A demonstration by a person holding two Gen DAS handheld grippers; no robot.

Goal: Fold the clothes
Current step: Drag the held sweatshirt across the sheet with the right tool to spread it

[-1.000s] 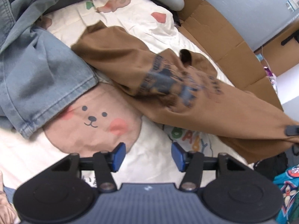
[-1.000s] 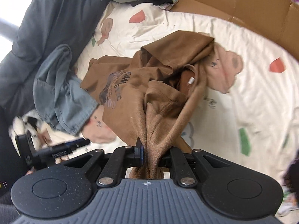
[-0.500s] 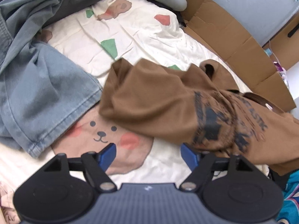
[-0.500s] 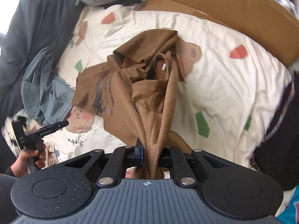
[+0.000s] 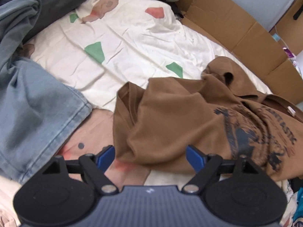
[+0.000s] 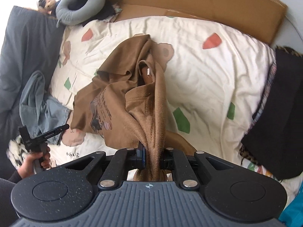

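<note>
Cream bedsheet (image 5: pixel 144 43) spread wide, printed with green and coral patches and pale bear faces, creased in soft wrinkles. Flattened brown cardboard (image 6: pixel 208 1) along the far edge, folded up like a low wall. Grey neck pillow (image 6: pixel 79 9) at the far left corner. Dark grey quilt (image 6: pixel 22 43) bunched along the left side. Black cushion (image 6: pixel 280 117) with a patterned trim at the right edge. Pale blue wall (image 5: pixel 261 1) behind the cardboard on the far right. Bright, even daylight, strongest at the far left.
</note>
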